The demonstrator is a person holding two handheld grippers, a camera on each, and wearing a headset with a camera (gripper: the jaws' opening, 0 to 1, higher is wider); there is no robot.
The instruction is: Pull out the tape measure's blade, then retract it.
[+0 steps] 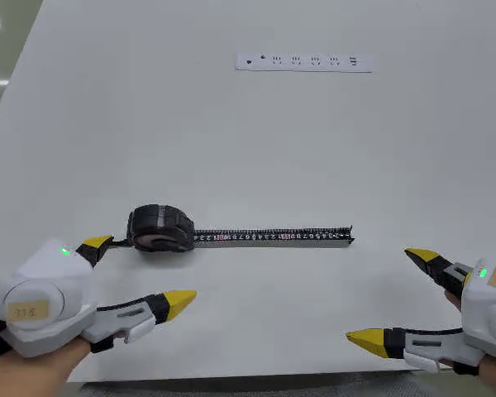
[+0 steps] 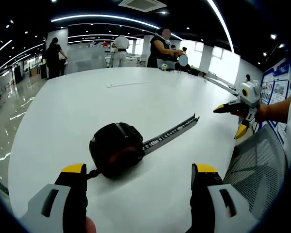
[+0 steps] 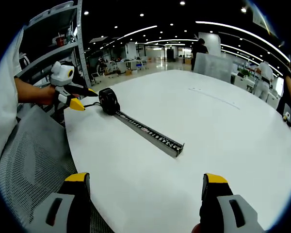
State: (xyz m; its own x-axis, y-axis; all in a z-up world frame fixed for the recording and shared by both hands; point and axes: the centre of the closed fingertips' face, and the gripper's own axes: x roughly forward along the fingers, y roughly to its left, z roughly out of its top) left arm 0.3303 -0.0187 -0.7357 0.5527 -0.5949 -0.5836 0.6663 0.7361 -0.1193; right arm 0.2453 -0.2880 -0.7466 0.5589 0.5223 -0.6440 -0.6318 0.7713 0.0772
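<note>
Left gripper (image 1: 140,270) is spread wide and empty just beside the tape measure (image 1: 159,229). Right gripper (image 1: 388,295), also spread and empty, sits past the tip of its pulled-out blade (image 1: 273,236), which lies flat on the white table (image 1: 231,124).

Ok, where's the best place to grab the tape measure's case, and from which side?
Probably the case across its two broad side faces, coming from its rear end, opposite where the blade runs out. It seems to stand upright, blade flat on the table, and the open left gripper sits on that side.
</note>
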